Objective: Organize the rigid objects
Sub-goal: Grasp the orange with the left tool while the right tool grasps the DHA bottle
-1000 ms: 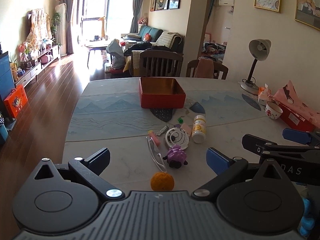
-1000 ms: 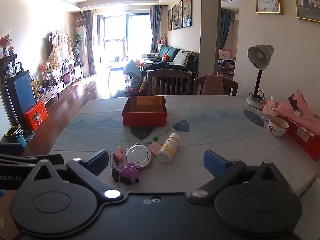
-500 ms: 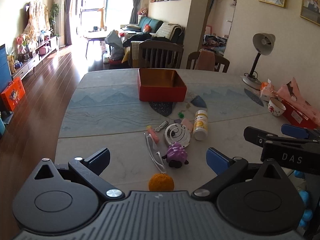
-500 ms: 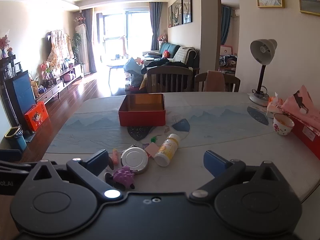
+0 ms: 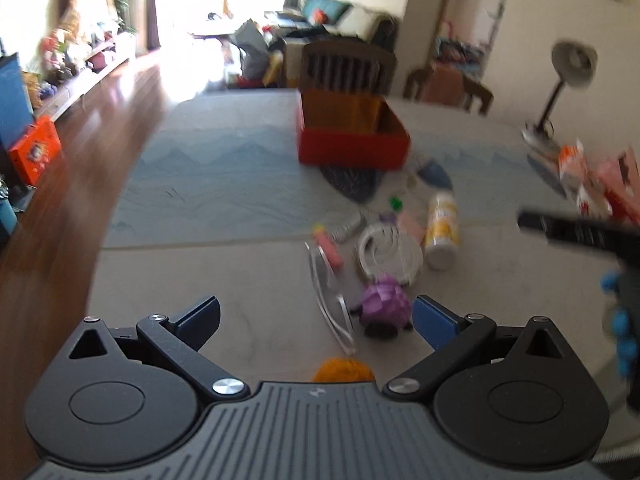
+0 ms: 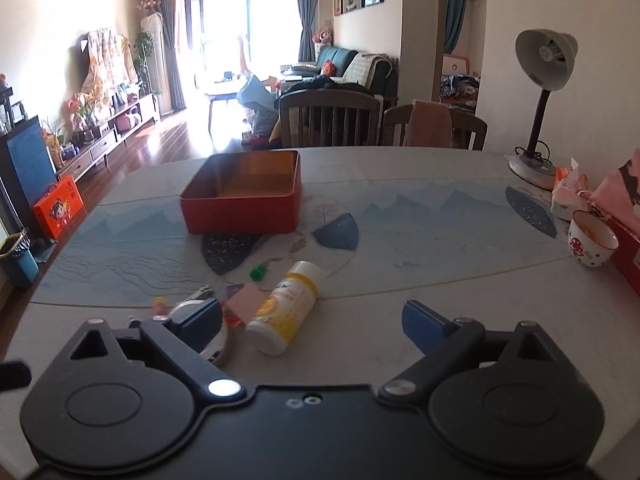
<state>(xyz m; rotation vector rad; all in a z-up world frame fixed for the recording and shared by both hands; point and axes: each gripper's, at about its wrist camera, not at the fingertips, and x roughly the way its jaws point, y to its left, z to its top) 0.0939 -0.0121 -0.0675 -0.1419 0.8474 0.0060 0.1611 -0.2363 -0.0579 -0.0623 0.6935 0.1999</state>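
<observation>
Your left gripper (image 5: 316, 318) hangs low over the near end of the pale dining table (image 5: 224, 184), its blue-padded fingers spread wide with nothing between them; the left wrist view is smeared by motion. Just ahead of it an orange ball (image 5: 343, 369) sits half hidden behind the gripper body, with a clear pair of glasses (image 5: 330, 300) lying beyond it and a purple toy (image 5: 385, 305) touching the inner face of the right-hand pad as the view shows it. Farther on lie a pink tube (image 5: 330, 245), a round silver tin (image 5: 390, 252) and a white-and-yellow bottle (image 6: 286, 306) on its side, all close together. The red open box (image 6: 244, 192) stands well apart toward the middle of the table, with nothing visible inside it. Your right gripper (image 6: 312, 320) is equally wide and holds nothing, the bottle lying between its pads. At far right a spotted cup (image 6: 592, 240) and a desk lamp (image 6: 540, 92) stand by the wall.
</observation>
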